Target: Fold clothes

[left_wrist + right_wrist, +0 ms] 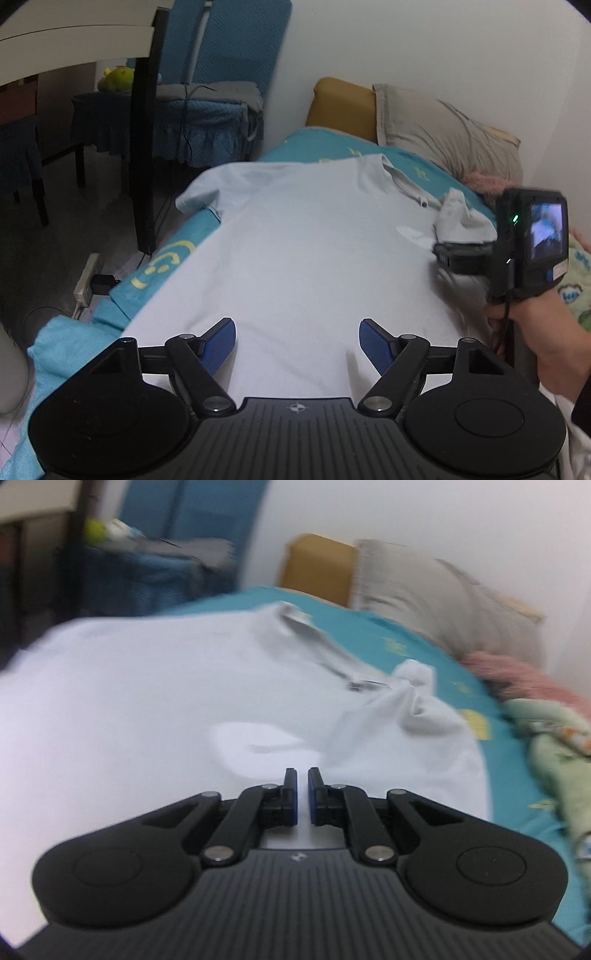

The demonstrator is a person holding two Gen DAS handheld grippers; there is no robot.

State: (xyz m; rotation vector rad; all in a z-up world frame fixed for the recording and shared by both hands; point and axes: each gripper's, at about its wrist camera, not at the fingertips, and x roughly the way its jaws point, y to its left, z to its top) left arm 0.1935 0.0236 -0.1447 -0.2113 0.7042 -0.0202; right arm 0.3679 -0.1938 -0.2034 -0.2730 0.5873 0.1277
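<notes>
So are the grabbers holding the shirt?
Left gripper: open, holding nothing. Right gripper: nearly shut over the white shirt; any pinch of cloth cannot be told.

Both wrist views low over the shirt, facing the pillow, right closer.

White wall, teal-sheeted bed, beige pillow, blue-covered chair
</notes>
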